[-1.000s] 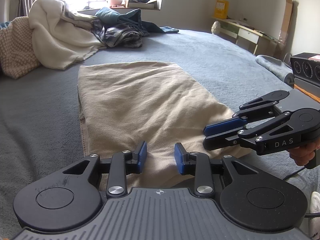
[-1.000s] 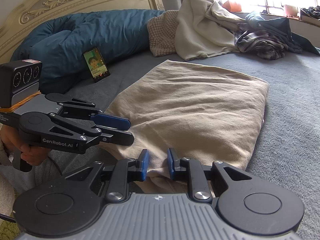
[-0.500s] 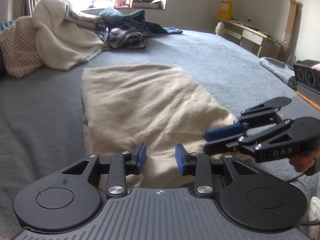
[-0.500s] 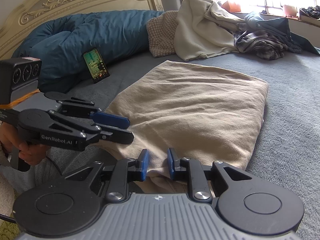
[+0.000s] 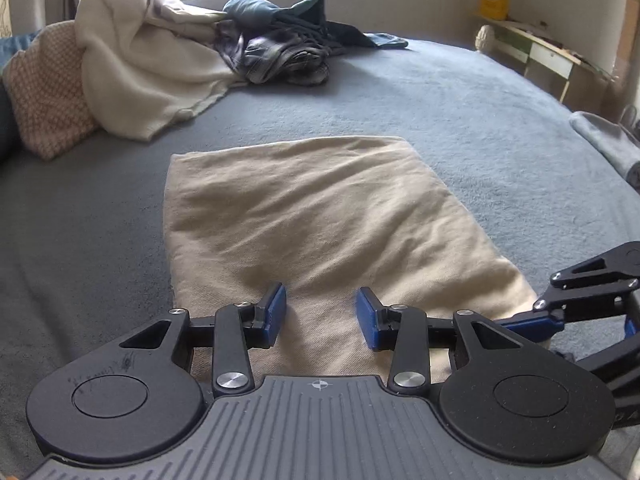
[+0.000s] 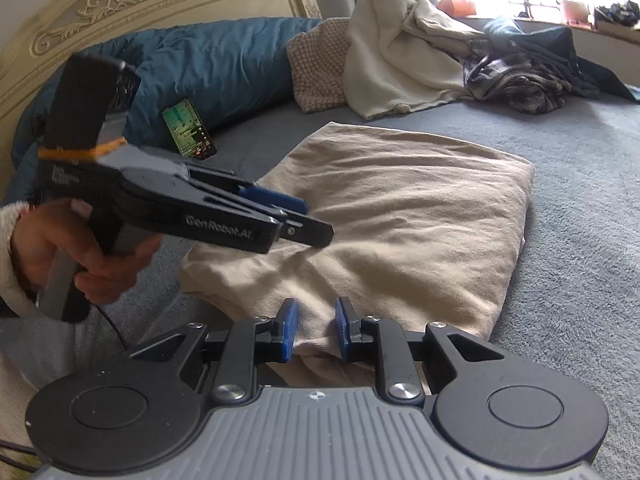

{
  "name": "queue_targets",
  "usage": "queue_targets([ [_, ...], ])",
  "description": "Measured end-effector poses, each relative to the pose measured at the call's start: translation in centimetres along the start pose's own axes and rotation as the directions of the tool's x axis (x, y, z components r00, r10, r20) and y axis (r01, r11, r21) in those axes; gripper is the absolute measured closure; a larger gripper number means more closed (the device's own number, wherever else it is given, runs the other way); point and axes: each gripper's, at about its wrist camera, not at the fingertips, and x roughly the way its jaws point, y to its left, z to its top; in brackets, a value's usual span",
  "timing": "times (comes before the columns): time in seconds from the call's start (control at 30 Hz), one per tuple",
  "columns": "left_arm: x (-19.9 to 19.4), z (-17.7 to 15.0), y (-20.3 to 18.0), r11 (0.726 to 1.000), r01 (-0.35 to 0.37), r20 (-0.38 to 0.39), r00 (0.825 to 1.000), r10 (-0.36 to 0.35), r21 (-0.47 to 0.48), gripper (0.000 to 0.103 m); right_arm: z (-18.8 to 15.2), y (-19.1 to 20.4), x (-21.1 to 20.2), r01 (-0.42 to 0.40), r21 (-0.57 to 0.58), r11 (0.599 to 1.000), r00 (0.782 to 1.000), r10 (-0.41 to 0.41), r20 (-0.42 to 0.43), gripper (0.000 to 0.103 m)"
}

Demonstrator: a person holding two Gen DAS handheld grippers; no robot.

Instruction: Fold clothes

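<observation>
A beige folded cloth (image 5: 320, 216) lies flat on the grey-blue bed (image 5: 460, 104). My left gripper (image 5: 322, 316) hovers over the cloth's near edge. Its jaws are opening, and the fabric lies under the gap with neither pad pressing on it. In the right wrist view the left gripper (image 6: 308, 220) hangs above the cloth's near left corner, held by a hand (image 6: 92, 256). My right gripper (image 6: 316, 330) is shut on a bunched fold at the beige cloth's (image 6: 400, 216) near edge. The right gripper's blue fingertip (image 5: 532, 322) also shows at that edge in the left wrist view.
At the far side of the bed are a cream blanket (image 6: 400, 52), a checked pillow (image 6: 316, 68) and a heap of dark clothes (image 5: 280, 52). A blue duvet (image 6: 208, 64) and a lit phone (image 6: 188, 128) sit by the headboard (image 6: 120, 0). A desk (image 5: 536, 52) stands to the right.
My left gripper has lifted off the cloth's corner and shifted sideways along the near edge, its jaws wider. The right gripper has stayed put on its fold.
</observation>
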Motion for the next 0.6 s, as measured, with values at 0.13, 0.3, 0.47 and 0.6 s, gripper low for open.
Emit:
queue_targets([
  [0.13,0.1,0.1,-0.1,1.000,-0.004,-0.013,1.000,0.004,-0.009,0.062,1.8,-0.7,-1.3,0.027,0.033,0.999,0.998,-0.029,0.050,0.080],
  [0.3,0.3,0.3,-0.6,1.000,-0.024,-0.039,0.999,0.024,0.007,0.060,2.6,-3.0,-0.7,0.124,0.115,0.986,0.990,-0.130,0.049,0.077],
  [0.47,0.4,0.3,-1.8,0.996,-0.064,-0.059,0.996,0.068,0.064,0.055,1.4,-3.8,1.2,0.183,0.159,0.970,0.983,-0.180,-0.029,0.077],
  [0.6,0.6,0.7,-2.1,0.994,-0.079,-0.080,0.993,0.085,0.075,0.054,3.1,-4.0,1.0,0.201,0.141,0.969,0.980,-0.198,-0.037,0.077],
])
